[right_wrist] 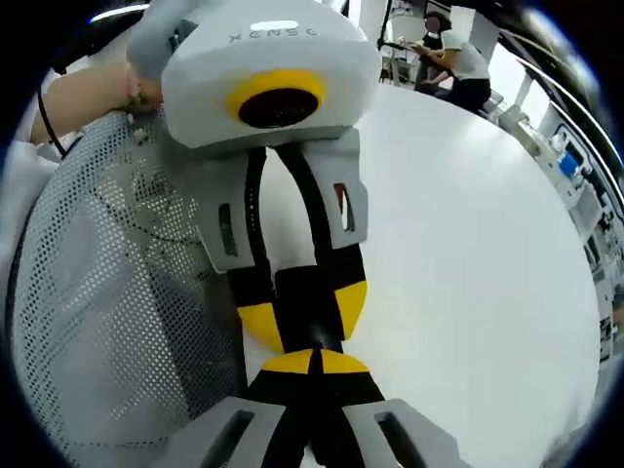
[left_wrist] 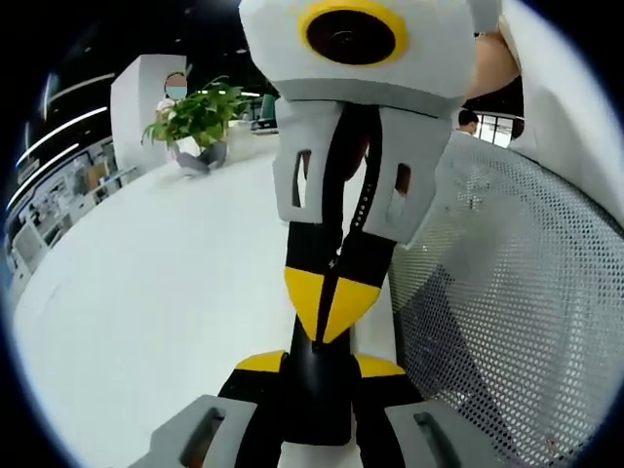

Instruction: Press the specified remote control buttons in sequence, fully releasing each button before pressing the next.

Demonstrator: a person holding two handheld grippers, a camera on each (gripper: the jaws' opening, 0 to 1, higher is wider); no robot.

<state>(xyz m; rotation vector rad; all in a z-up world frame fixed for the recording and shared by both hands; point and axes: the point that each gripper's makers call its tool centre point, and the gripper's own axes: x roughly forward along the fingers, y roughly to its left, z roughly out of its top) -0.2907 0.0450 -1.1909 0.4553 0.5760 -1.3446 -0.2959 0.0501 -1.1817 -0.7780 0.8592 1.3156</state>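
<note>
Left gripper view: plant (left_wrist: 200,117) behind, mesh basket (left_wrist: 517,292) beside grippers.

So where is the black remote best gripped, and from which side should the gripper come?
Probably by its two long narrow edges near one end, coming in lengthwise, as the left gripper holds the black remote now. It is a slim bar, so the jaws span its width easily, and its far end stays free for the shut right gripper to press.

My left gripper (left_wrist: 322,366) is clamped on something black, my right gripper (left_wrist: 330,310) pinches shut tip-to-tip against it.
</note>
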